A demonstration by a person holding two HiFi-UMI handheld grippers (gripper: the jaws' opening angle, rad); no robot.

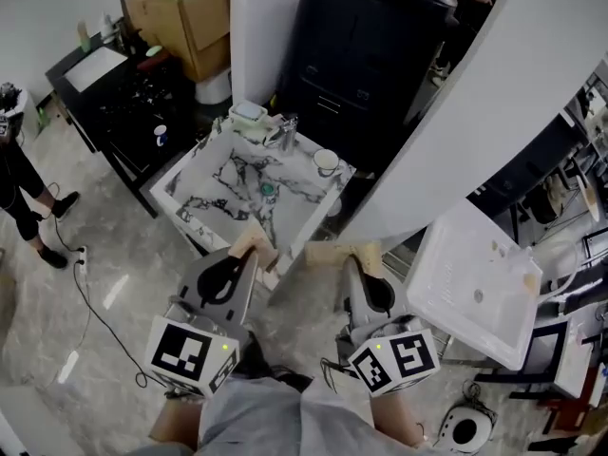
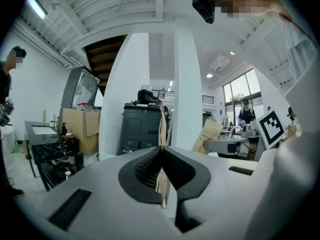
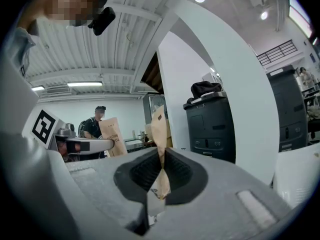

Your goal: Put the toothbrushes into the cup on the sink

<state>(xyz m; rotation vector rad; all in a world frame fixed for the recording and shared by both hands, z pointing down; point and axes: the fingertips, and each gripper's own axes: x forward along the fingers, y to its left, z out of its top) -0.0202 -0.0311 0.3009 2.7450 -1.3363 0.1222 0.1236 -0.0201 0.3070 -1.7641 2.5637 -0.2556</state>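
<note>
Each gripper holds a flat brown-paper toothbrush packet near my body. In the head view, my left gripper (image 1: 249,255) is shut on one packet (image 1: 255,243) and my right gripper (image 1: 351,259) is shut on the other packet (image 1: 340,253). Both are short of the marbled sink (image 1: 201,174). A white cup (image 1: 326,161) stands on the sink's right rim, beside the faucet (image 1: 288,131). The left gripper view shows its jaws pinching a thin packet (image 2: 162,129). The right gripper view shows the other packet (image 3: 159,126) clamped upright between the jaws.
A pale container (image 1: 249,112) sits at the sink's back corner. A black cabinet (image 1: 370,46) and a white pillar (image 1: 261,27) stand behind it. There is a white bin (image 1: 475,288) to the right, and to the left a black table (image 1: 123,93), a cardboard box (image 1: 180,17) and a standing person (image 1: 19,188).
</note>
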